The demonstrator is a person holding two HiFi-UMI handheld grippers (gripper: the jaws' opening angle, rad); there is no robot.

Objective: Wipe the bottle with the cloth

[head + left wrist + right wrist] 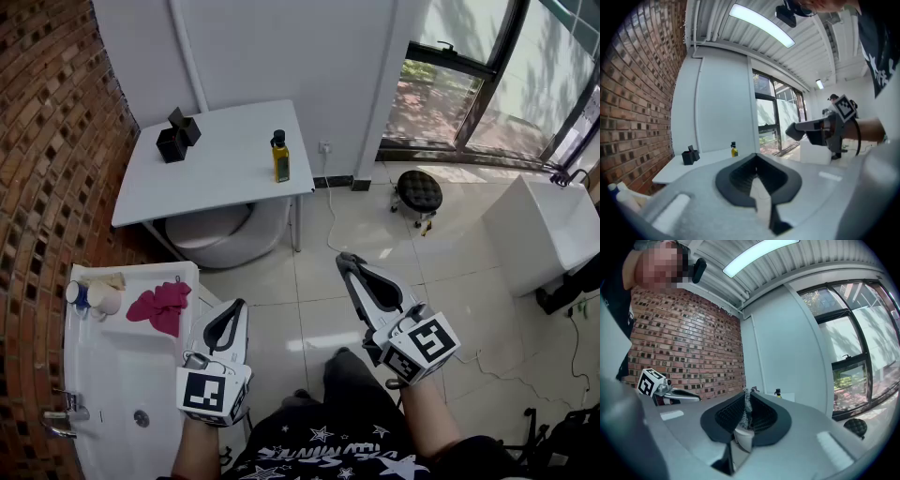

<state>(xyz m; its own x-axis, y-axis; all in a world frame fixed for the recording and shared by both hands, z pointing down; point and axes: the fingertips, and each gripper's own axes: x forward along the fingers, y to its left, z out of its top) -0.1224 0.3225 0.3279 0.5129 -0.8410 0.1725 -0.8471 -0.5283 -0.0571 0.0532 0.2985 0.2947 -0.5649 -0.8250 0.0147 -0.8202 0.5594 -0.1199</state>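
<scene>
When looking down from the head view, find the bottle at 12 o'clock, well apart from both grippers, near the 3 o'clock edge of the white surface. Stands upright, long axis vertical, black cap pointing up, yellow liquid filling most of the clear body. Shows small and upright as well in both gripper views, straight beyond the fingers.

At 9 o'clock of the bottle, on the same surface, note two black containers, touching, one tilted against the other; contents too dark to tell. Under that surface, note a white rounded tub on the tiled floor.

Toward 8 o'clock, on the white washbasin surround, see the crimson cloth, crumpled and lying loose. At its 9 o'clock, a white cup; inside not visible.

Left gripper: at 3 o'clock of the cloth, just beside the surround's edge, not touching the cloth, fingers pressed together on nothing, aimed toward 12 o'clock. Right gripper: over the floor, fingers likewise pressed together and empty, aimed toward 11 o'clock.
</scene>
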